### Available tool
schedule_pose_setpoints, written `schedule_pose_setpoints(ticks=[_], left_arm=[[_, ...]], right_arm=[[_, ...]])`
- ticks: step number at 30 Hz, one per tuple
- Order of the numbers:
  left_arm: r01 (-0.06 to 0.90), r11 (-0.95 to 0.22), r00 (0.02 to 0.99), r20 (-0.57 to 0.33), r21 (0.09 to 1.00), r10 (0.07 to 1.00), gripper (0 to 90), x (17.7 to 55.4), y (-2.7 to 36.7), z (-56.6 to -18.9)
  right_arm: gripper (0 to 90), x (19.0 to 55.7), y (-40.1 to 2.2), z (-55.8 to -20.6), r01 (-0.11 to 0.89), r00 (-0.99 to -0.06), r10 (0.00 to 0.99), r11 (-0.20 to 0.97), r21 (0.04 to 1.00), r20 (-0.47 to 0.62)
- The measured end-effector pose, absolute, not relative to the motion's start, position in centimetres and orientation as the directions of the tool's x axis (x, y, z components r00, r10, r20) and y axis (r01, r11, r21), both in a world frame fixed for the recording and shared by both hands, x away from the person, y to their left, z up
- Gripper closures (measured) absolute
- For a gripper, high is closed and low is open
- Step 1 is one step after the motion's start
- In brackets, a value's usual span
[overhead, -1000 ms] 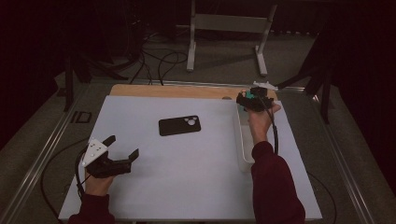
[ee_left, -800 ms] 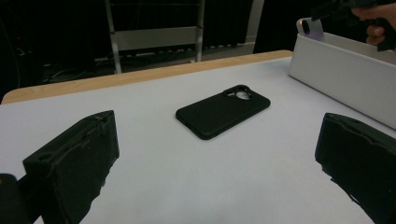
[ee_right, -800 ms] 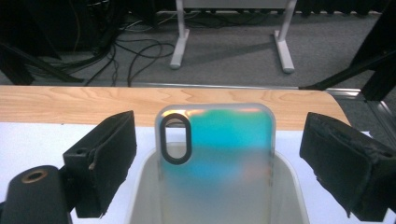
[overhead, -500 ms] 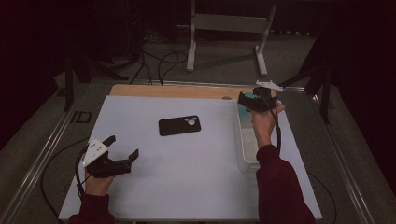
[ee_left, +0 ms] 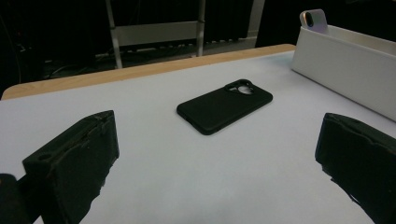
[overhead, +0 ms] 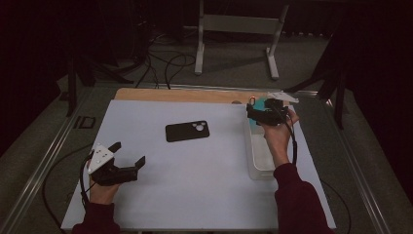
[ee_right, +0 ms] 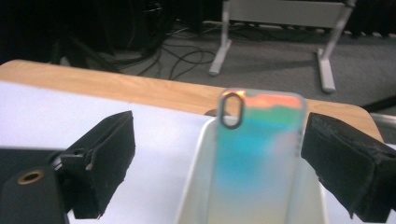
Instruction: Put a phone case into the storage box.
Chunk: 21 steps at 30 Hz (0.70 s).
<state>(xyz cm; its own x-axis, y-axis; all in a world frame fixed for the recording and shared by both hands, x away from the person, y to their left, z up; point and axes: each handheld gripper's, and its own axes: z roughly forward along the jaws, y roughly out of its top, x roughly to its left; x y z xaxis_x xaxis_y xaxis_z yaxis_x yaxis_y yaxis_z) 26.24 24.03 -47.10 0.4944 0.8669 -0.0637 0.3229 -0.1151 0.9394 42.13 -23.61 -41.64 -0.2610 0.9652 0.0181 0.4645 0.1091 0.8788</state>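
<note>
A black phone case [overhead: 187, 130] [ee_left: 225, 103] lies flat, camera cutout up, mid-table on the pale sheet. My left gripper [overhead: 127, 155] [ee_left: 219, 175] rests low near the front left, jaws wide open, with the case ahead of them. An iridescent teal phone case [ee_right: 258, 154] [overhead: 258, 105] [ee_left: 313, 20] stands upright at the far end of a white bin [overhead: 260, 161] [ee_right: 196, 186] [ee_left: 345, 65]. My right gripper [overhead: 251, 113] [ee_right: 219, 163] hovers over that end, open, a jaw on each side of the case without touching it.
The sheet covers a table with a wooden strip [overhead: 180, 95] along its far edge. A metal stand [overhead: 238, 29] and cables [overhead: 165, 63] are on the floor beyond. Cables trail from both grippers.
My right gripper has shifted slightly away and to the right over the bin's far end. The left gripper and the black case have not moved.
</note>
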Motion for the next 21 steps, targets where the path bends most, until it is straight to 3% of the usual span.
schedule_pose_setpoints(ticks=[4,21], left_arm=[[0.325,-0.117,0.496,-0.064,0.938,0.866,0.0,26.2,23.9,-47.2],[0.334,-0.121,0.501,-0.068,0.935,0.863,0.0,26.5,23.8,-47.3]], right_arm=[[9.5,40.5,-23.3,-41.3,0.447,-0.342,0.939,0.125,0.886,0.04],[9.9,34.8,-23.5,-42.0,0.386,-0.45,0.892,0.164,0.908,0.03]])
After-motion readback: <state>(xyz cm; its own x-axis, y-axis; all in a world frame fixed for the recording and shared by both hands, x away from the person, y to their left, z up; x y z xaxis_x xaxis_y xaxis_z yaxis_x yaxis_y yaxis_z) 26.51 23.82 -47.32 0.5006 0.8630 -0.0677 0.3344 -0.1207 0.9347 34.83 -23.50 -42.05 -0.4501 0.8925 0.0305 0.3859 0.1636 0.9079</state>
